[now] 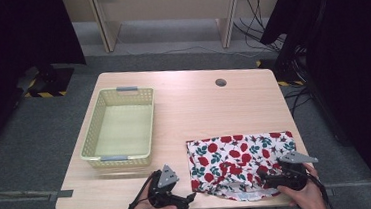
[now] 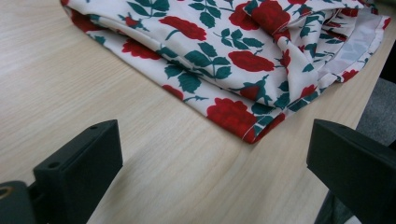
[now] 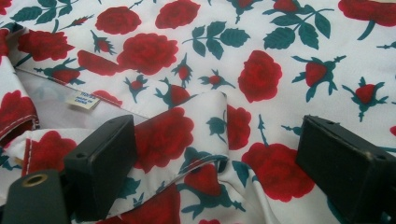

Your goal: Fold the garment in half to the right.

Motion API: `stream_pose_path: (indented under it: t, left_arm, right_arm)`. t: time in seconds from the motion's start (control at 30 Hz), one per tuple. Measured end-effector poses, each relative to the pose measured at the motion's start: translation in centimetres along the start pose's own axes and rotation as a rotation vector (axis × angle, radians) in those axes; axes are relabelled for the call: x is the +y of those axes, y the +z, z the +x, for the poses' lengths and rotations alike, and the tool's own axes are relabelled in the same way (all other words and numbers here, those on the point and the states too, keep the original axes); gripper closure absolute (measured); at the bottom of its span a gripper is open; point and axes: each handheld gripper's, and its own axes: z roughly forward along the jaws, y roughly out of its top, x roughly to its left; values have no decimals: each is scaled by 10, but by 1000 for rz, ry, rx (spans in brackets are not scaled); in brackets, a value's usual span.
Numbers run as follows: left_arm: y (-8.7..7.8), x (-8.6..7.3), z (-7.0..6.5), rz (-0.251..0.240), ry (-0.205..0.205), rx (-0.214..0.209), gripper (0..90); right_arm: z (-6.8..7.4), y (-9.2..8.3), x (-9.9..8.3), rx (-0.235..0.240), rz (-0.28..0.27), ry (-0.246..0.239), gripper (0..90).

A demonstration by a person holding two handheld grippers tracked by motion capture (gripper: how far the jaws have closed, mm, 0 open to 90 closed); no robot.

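A white cloth printed with red roses and green leaves (image 1: 240,161) lies folded at the table's front right. My left gripper (image 1: 187,199) rests low at the front edge, just left of the cloth; its jaws stand wide apart over bare wood, with the cloth's corner (image 2: 252,130) ahead of them. My right gripper (image 1: 264,177) hovers over the cloth's front right part. Its jaws are spread wide with a raised fold of the cloth (image 3: 196,140) between them, and the pads (image 3: 105,156) do not press on it. A small label (image 3: 83,101) shows on the cloth's inner side.
A pale yellow-green plastic basket (image 1: 120,127), with nothing in it, stands on the left half of the wooden table (image 1: 199,108). A round cable hole (image 1: 220,82) sits near the far edge. Desk legs and cables lie on the floor beyond.
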Motion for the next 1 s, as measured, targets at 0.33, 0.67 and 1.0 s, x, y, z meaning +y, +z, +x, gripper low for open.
stream_pose_path:
  t: [0.33,0.67,1.0]
  left_arm:
    - [23,7,-12,44,70,45,23]
    - [33,15,-17,29,107,61,130]
    - [36,21,-25,9,164,-16,644]
  right_arm:
    - [-1,0,0,8,-3,-11,121]
    - [0,-8,3,20,-23,-10,107]
    - [4,-8,3,25,-12,-11,105]
